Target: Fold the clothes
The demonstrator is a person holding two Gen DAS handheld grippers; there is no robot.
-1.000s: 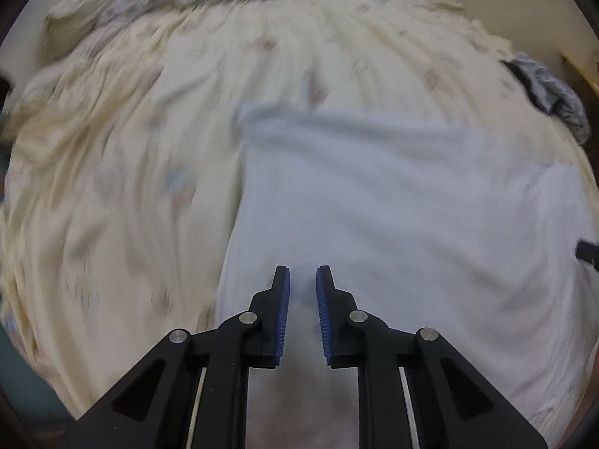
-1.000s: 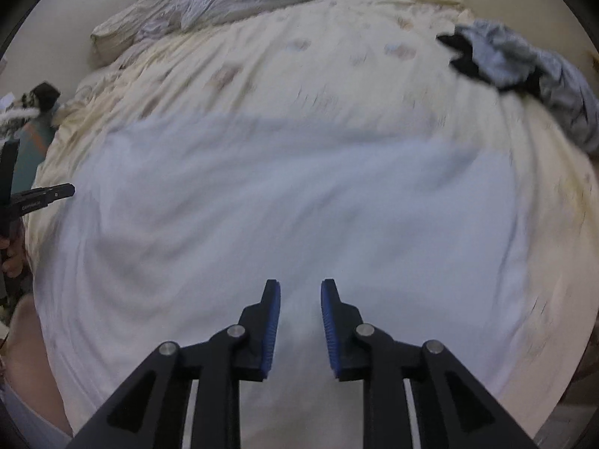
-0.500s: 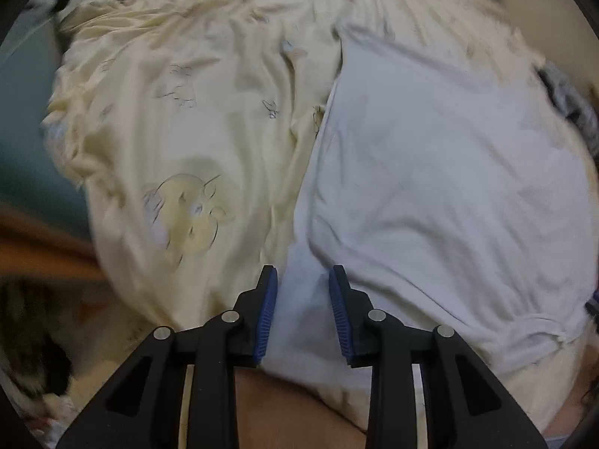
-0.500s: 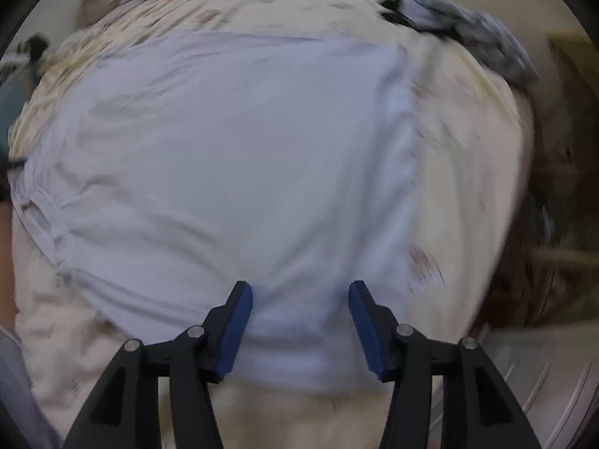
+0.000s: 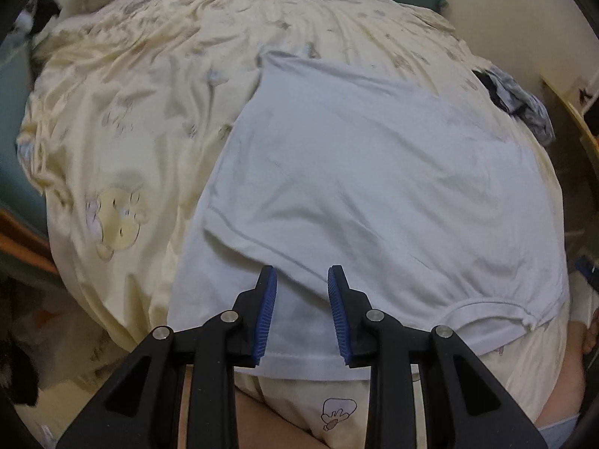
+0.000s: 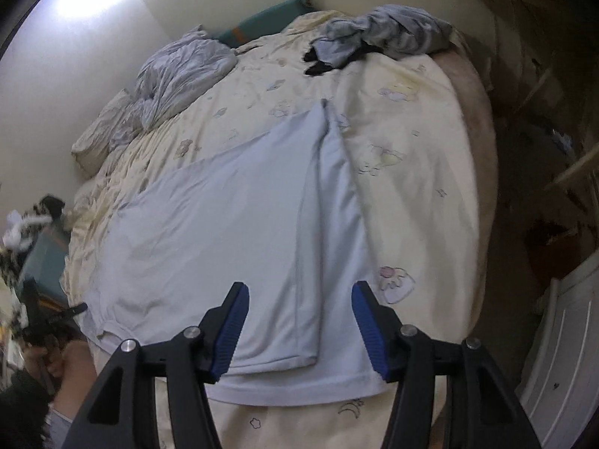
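A white shirt (image 5: pixel 374 187) lies spread flat on a bed (image 5: pixel 123 119) covered with a pale yellow cartoon-print sheet, its near edge close to the bed's near side. Its side panel is folded over the body, which the right wrist view shows as a long flap with a straight edge running away from the camera. The left gripper (image 5: pixel 302 299) hovers over the shirt's near corner, by the sleeve hem; its blue pads stand apart with cloth seen between and below them, but nothing is pinched, so it is released. The right gripper (image 6: pixel 297 318) hangs above the shirt's near hem on the other side, its jaws wide and opening, framing the folded flap's corner without pressing on it. In the left wrist view the neckline shows at the shirt's lower right, near the bed's edge. A crumpled grey blanket (image 6: pixel 179 75) and a pillow (image 6: pixel 99 131) sit at the far end of the bed, and a heap of grey and black clothes (image 6: pixel 382 33) lies at the far right corner, well apart from the shirt. In the right wrist view part of the left gripper and the person's hand (image 6: pixel 56 351) appear at the left edge.
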